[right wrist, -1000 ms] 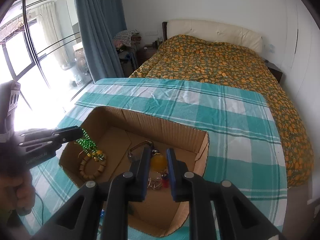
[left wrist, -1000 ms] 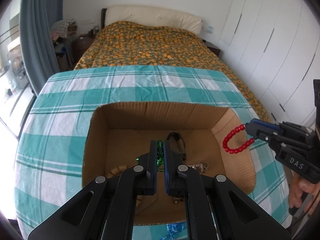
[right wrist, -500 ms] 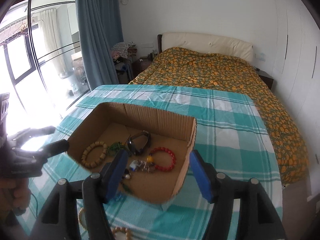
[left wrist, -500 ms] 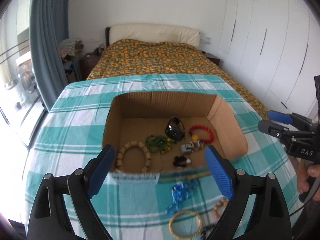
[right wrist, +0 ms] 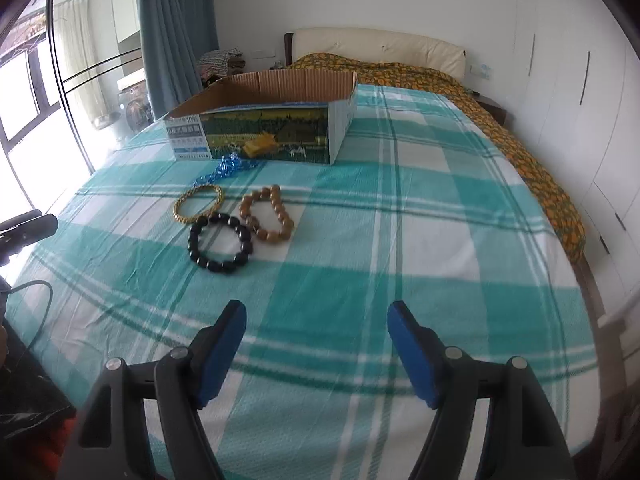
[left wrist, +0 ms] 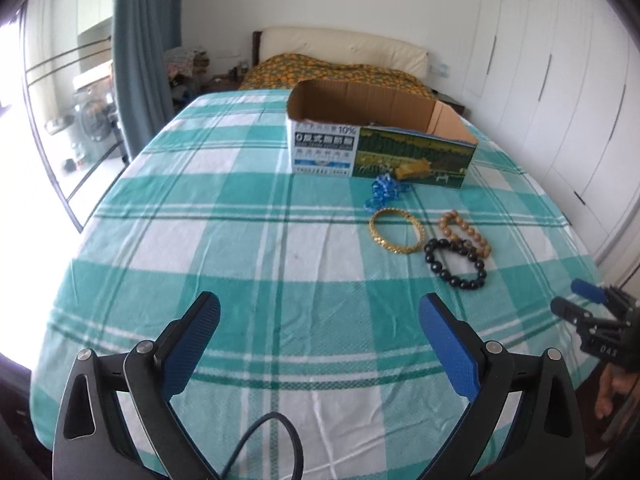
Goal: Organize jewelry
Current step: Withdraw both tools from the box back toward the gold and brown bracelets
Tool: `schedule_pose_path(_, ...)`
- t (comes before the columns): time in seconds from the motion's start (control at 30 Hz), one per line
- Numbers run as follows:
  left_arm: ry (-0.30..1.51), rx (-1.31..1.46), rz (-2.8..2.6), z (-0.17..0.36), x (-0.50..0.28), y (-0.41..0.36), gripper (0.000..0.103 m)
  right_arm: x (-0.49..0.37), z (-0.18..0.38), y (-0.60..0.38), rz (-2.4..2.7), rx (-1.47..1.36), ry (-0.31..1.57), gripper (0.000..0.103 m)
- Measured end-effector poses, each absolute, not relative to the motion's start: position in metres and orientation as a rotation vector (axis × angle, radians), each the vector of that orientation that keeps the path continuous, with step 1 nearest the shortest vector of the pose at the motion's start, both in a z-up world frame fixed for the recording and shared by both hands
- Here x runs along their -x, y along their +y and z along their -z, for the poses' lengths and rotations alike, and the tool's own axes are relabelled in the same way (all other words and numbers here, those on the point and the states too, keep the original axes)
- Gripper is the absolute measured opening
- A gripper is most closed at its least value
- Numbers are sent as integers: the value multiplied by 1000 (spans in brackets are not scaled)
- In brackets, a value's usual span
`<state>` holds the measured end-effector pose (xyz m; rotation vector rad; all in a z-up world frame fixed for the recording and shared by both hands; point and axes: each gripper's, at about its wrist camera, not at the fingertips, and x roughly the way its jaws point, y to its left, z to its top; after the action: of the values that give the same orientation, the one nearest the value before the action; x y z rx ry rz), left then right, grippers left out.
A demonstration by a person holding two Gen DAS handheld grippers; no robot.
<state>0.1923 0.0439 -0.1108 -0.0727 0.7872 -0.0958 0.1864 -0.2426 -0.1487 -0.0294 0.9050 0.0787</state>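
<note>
A cardboard box (left wrist: 384,152) (right wrist: 264,132) stands at the far side of the teal checked tablecloth (left wrist: 240,264). In front of it lie a blue chain (left wrist: 384,190) (right wrist: 224,170), a gold bracelet (left wrist: 396,249) (right wrist: 182,216), a brown wooden bead bracelet (left wrist: 476,236) (right wrist: 272,236) and a black bead bracelet (left wrist: 460,282) (right wrist: 216,266). My left gripper (left wrist: 320,300) hovers near the table's front, its jaws opening wide with nothing between them. My right gripper (right wrist: 317,308) (left wrist: 570,296) is open and empty, short of the black beads.
A bed with an orange patterned cover (right wrist: 500,120) lies beyond the table. White wardrobe doors (left wrist: 560,100) line the right wall, and a blue curtain (left wrist: 140,60) and window stand to the left. A black cable (left wrist: 276,424) loops under my left gripper.
Both grippers let go of the green beads and the red bracelet into the box, opened, and pulled back and down toward the table's front. The loose bracelets have come into view.
</note>
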Motion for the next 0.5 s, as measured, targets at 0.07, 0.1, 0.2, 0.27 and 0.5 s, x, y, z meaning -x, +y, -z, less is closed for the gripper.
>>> schedule_pose_path(0.07,790,104,82,125,-191,44,100,-180,162,-237,-72,29,916,75)
schedule_pose_path(0.1,787,105,74,131,-191,43,99,-177,166,-236,-67,33,913,75)
schedule_pose_path(0.2,787,74,54,147,-187,36,99,-173,175,-236,-40,50,910,75)
schedule_pose_path(0.27,812,62,57,158,-188,30,99,-172,181,-239,-27,31,921,75)
schedule_pose_path(0.5,857,22,58,183,-189,15,99,-165,186,-233,-23,76,876,82)
